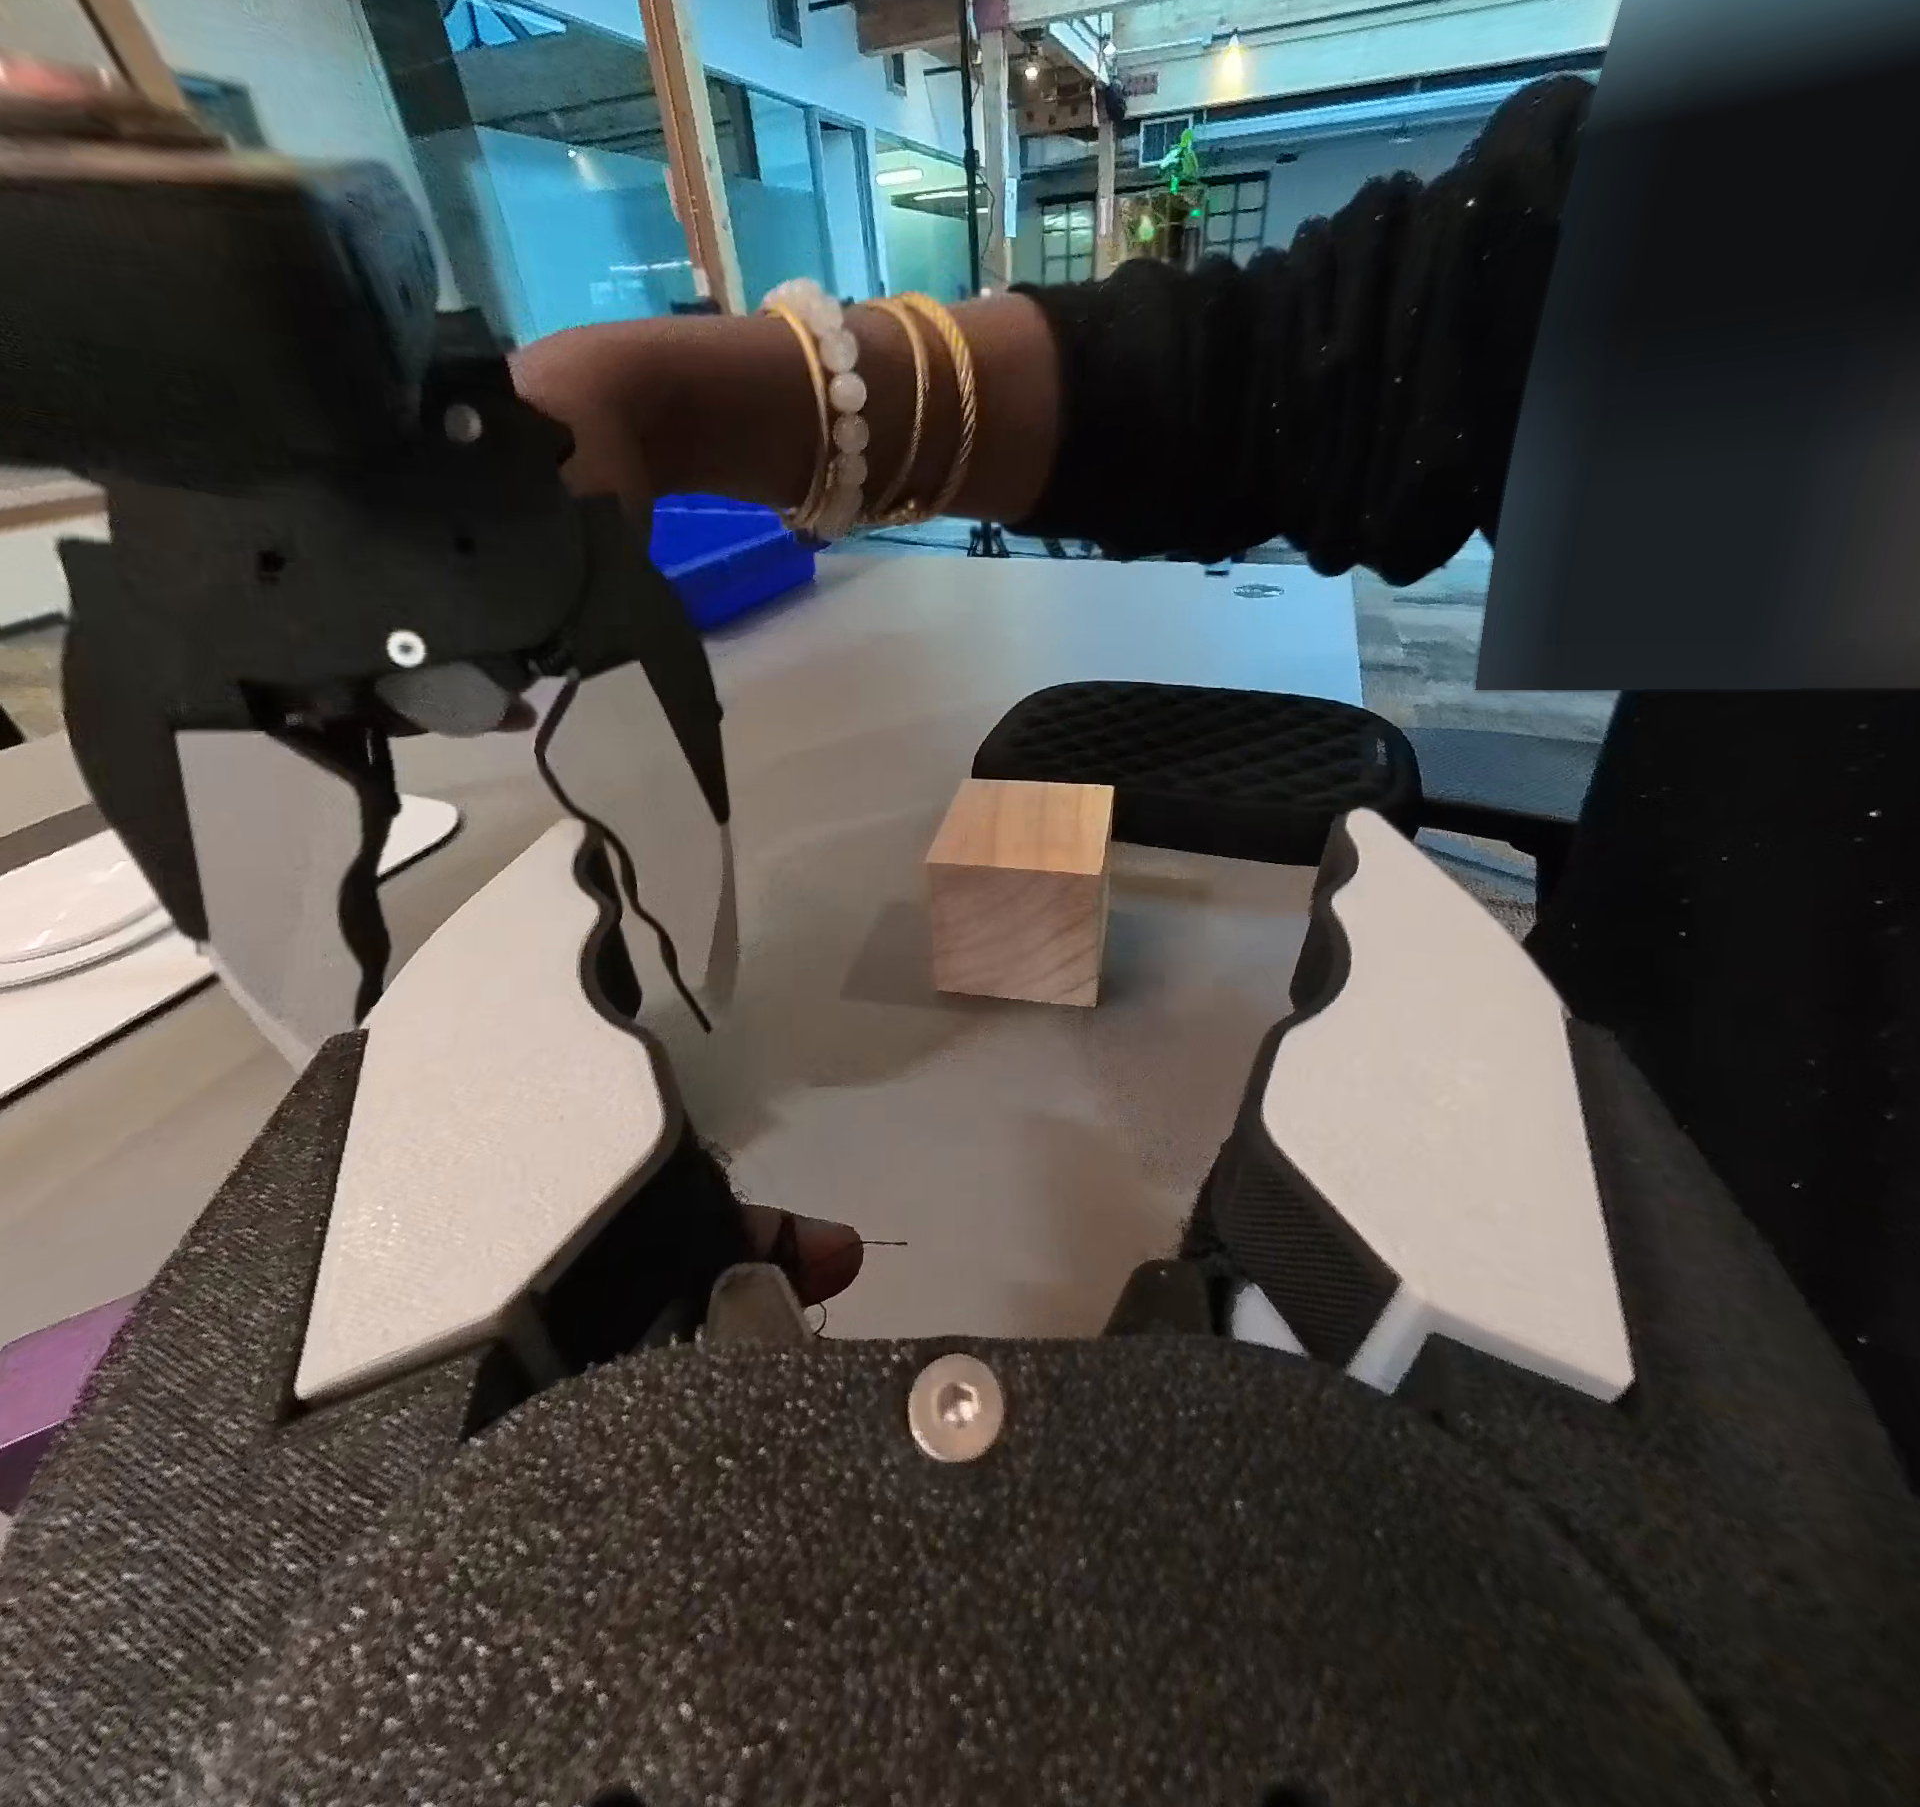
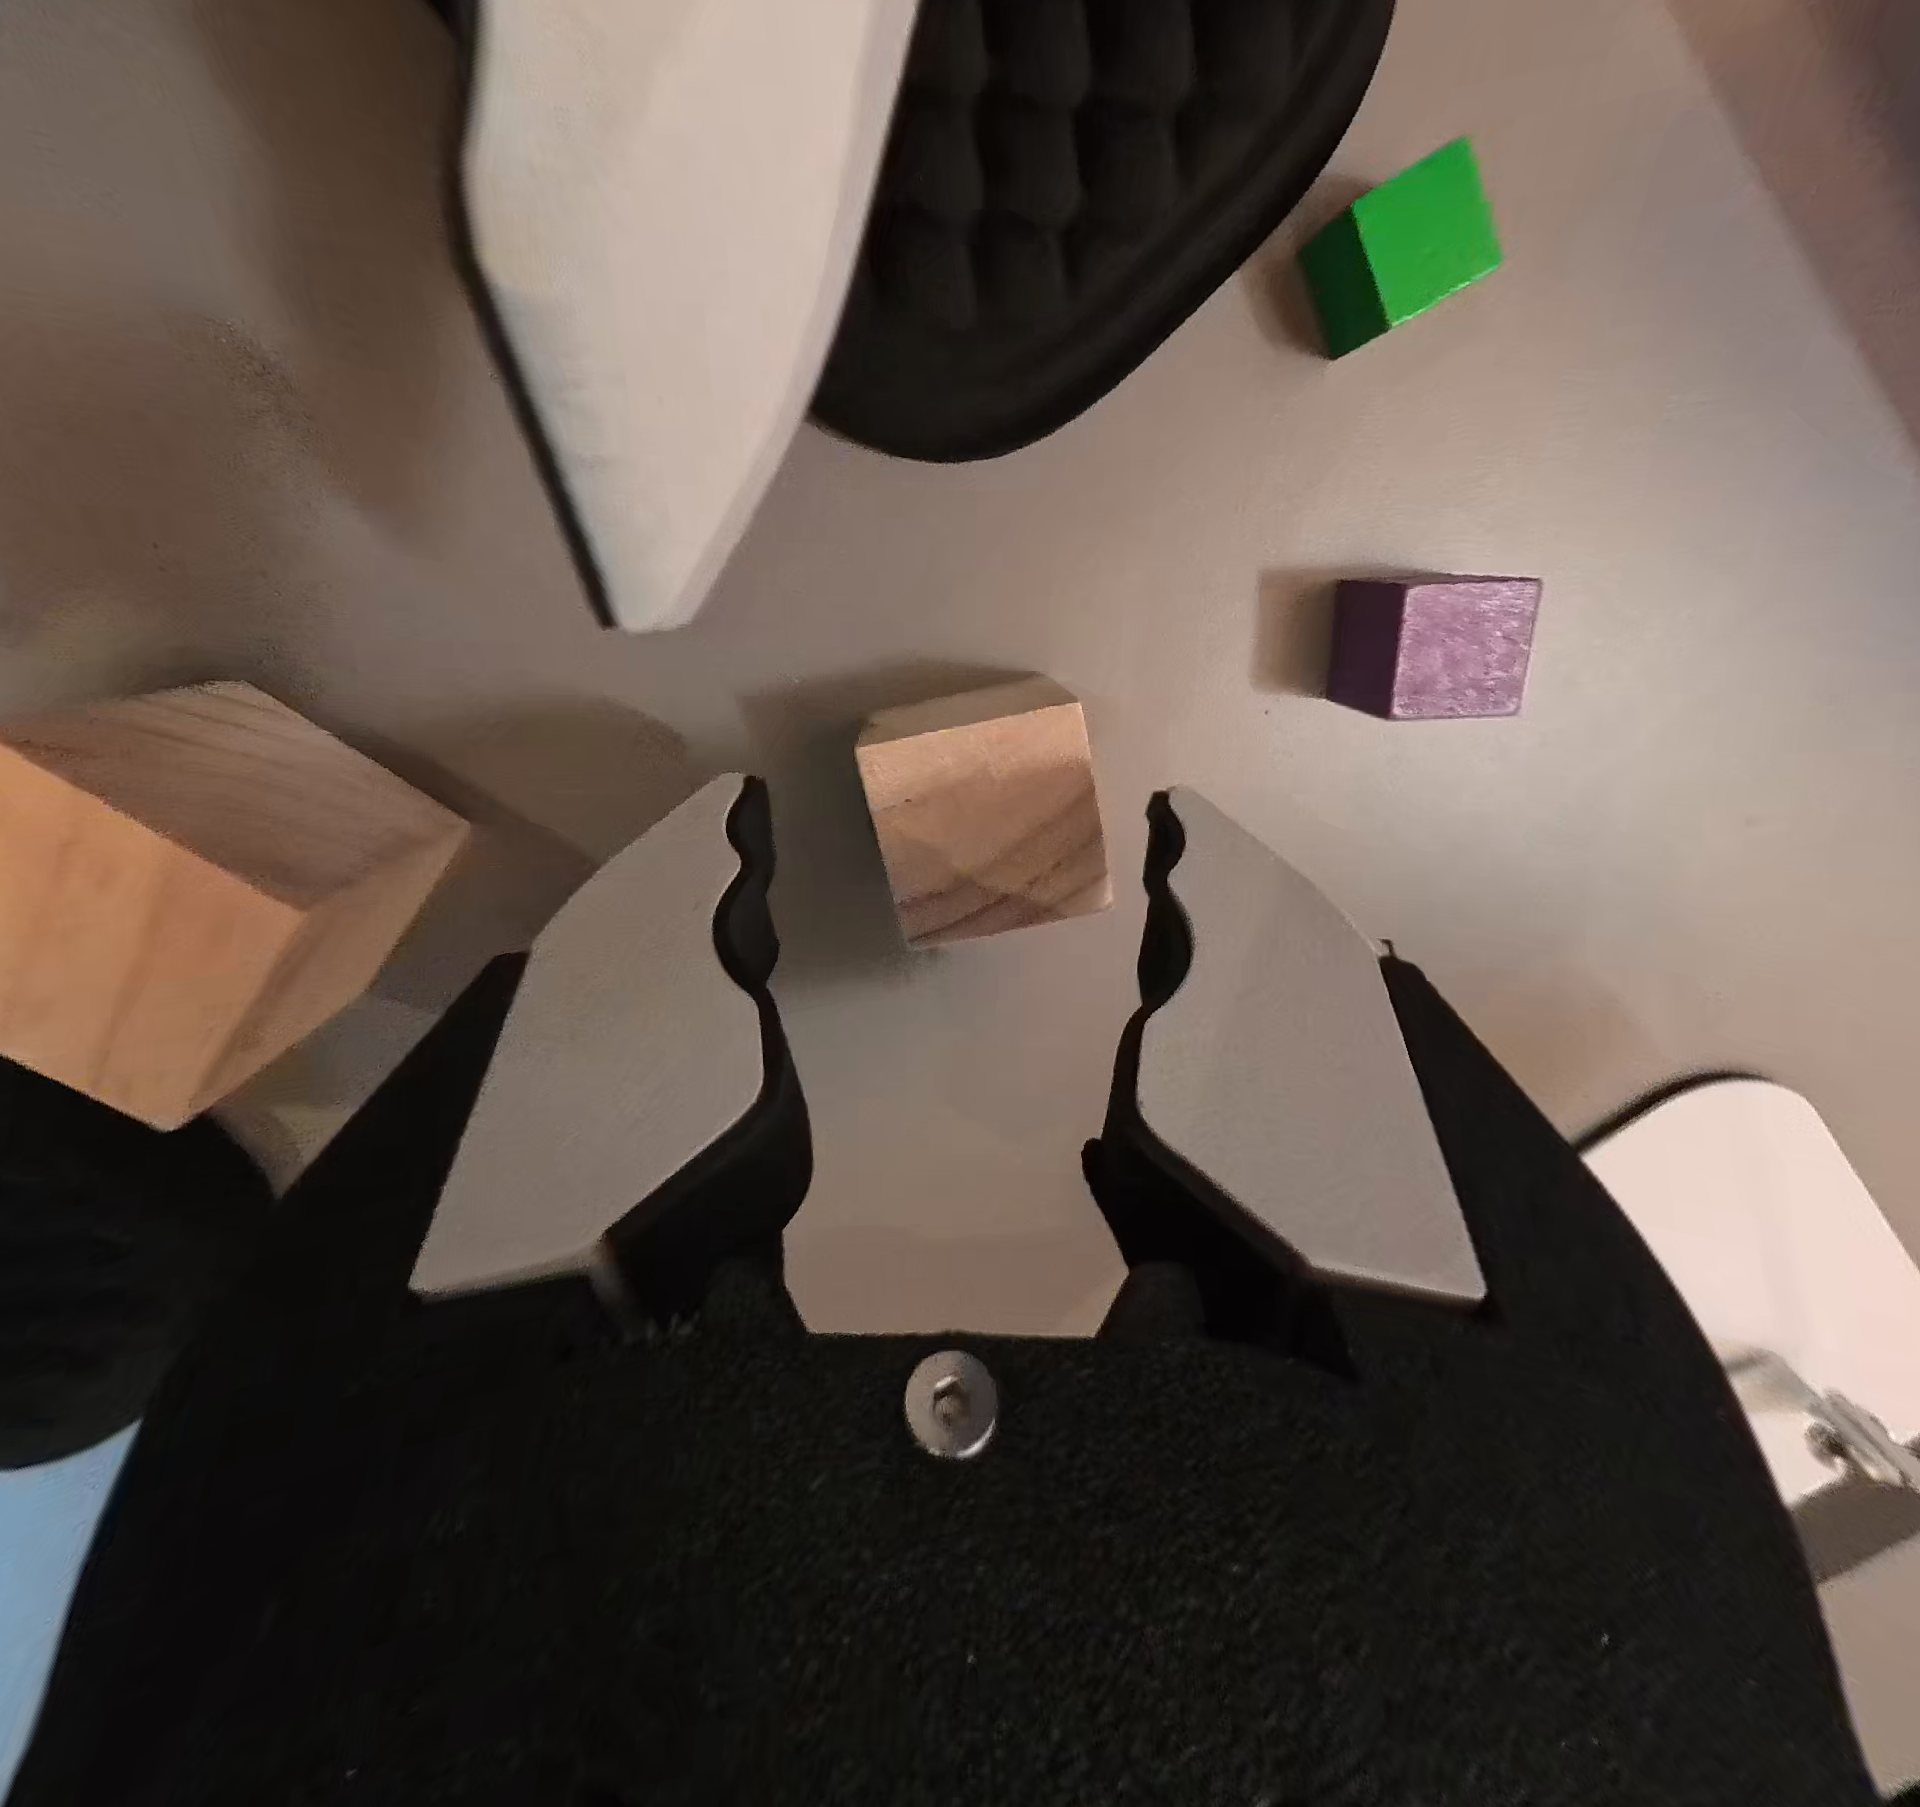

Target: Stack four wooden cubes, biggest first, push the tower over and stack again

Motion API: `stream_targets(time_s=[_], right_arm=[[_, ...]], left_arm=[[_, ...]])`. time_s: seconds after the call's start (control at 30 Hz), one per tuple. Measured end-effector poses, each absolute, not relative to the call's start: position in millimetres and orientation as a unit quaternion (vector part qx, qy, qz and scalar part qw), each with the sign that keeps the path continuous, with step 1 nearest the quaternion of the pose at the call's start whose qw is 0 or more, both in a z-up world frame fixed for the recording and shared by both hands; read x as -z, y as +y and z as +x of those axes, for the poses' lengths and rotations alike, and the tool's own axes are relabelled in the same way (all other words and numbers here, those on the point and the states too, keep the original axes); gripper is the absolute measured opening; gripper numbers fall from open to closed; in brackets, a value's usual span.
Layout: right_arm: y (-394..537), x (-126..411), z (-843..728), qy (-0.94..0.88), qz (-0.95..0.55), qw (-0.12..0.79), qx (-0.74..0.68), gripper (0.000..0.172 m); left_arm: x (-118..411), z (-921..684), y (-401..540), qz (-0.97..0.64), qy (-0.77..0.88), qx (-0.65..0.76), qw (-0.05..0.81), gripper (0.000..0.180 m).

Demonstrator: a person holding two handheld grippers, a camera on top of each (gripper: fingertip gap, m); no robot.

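The left gripper (image 1: 961,926) hovers low over a grey table (image 1: 935,635), its white fingers (image 1: 499,1113) spread wide with nothing between them but a plain wood block (image 1: 1020,893) standing ahead, clear of both. Behind that block lies a black mesh pad (image 1: 1195,749); a blue bin (image 1: 727,552) sits farther back. The right gripper (image 2: 956,853) points down at the table, fingers (image 2: 623,1030) released on either side of a smaller wood cube (image 2: 982,807), gaps showing on both sides. A purple cube (image 2: 1439,645) and a green cube (image 2: 1403,245) lie apart to its right. A sleeved arm (image 1: 1247,407) wearing bangles (image 1: 883,407) holds this gripper.
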State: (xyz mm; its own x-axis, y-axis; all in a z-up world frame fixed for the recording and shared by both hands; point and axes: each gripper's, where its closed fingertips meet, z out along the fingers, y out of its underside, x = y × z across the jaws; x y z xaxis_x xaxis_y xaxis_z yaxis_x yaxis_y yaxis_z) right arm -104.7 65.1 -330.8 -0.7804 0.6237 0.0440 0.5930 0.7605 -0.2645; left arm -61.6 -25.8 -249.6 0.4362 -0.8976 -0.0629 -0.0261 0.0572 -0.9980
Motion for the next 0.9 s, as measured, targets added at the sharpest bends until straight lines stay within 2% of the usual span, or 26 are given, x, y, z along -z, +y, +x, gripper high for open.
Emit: stream_targets(time_s=[0.13,0.23,0.4,0.67,0.9], right_arm=[[68.6,341.8,-108.8,-0.941,-0.313,0.060,-0.115,0.061],[71.6,346.8,-107.8,-0.942,-0.312,0.053,-0.108,0.046],[78.3,327.8,-97.6,-0.926,-0.363,0.062,-0.087,0.045],[50.4,270.1,-37.1,-0.830,-0.550,0.062,-0.063,0.045],[13.5,282.3,5.6,-0.758,-0.644,0.092,-0.046,0.046]], left_arm=[[249.5,-61.5,-26.1,-0.586,0.394,0.357,0.611,0.124],[248.3,-62.6,-26.0,-0.584,0.391,0.360,0.613,0.123],[248.3,-62.9,-25.0,-0.586,0.389,0.358,0.614,0.123],[249.8,-62.7,-22.5,-0.594,0.387,0.346,0.615,0.122],[248.8,-62.6,-23.9,-0.589,0.390,0.342,0.620,0.121]])
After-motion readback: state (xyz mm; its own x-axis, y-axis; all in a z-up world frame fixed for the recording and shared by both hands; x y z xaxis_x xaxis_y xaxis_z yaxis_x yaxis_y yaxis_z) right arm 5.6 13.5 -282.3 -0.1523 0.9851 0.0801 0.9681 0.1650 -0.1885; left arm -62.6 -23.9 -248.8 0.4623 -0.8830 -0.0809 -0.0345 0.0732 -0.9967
